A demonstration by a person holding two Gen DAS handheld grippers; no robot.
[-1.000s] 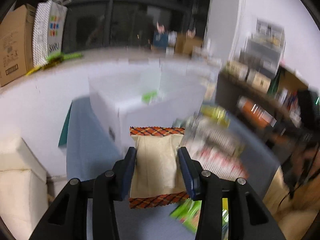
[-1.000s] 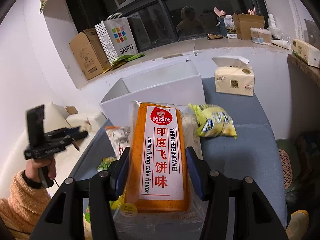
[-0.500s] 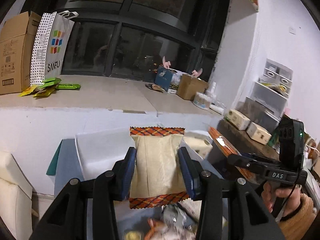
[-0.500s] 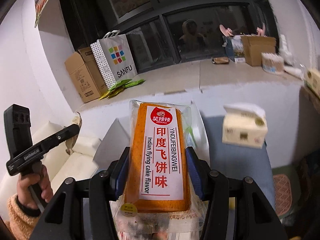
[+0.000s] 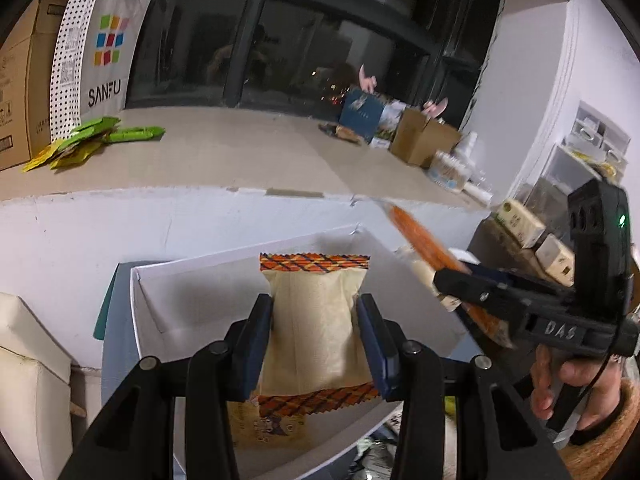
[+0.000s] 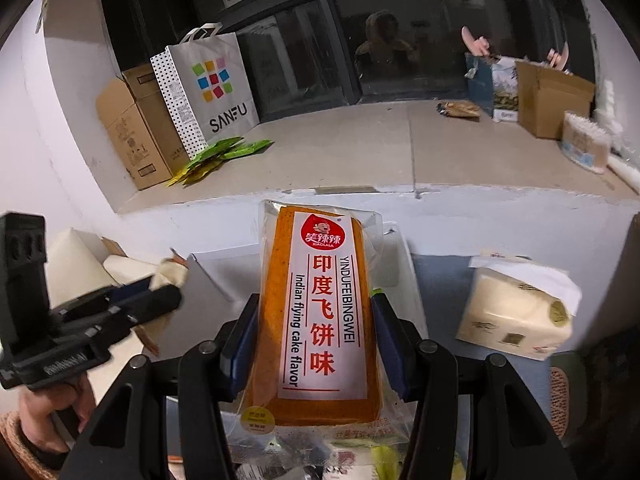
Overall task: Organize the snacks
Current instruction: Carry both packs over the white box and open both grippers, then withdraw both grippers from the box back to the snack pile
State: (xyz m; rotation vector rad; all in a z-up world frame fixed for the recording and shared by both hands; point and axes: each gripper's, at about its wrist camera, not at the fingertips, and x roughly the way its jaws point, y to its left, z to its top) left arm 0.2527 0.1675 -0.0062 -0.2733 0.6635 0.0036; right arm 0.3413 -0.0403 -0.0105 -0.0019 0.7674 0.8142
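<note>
On the stone window ledge (image 6: 400,148) a brown cardboard carton (image 6: 132,132) stands beside a white paper bag (image 6: 208,88) with dotted sides, coloured squares and the word "SANFU". The left tool (image 5: 316,340) is clenched on a matte beige pouch (image 5: 316,328) with zigzag-cut orange plaid seals, held above the open white cardboard box (image 5: 192,300). The right tool (image 6: 314,344) grips a long glossy clear wrapper holding an orange cake slab (image 6: 316,320), labelled "YINDUFEIBINGWEI" and "Indian flying cake flavor", also over the box. A soft tissue pack (image 6: 516,312) lies on the blue surface (image 6: 440,276) at right.
</note>
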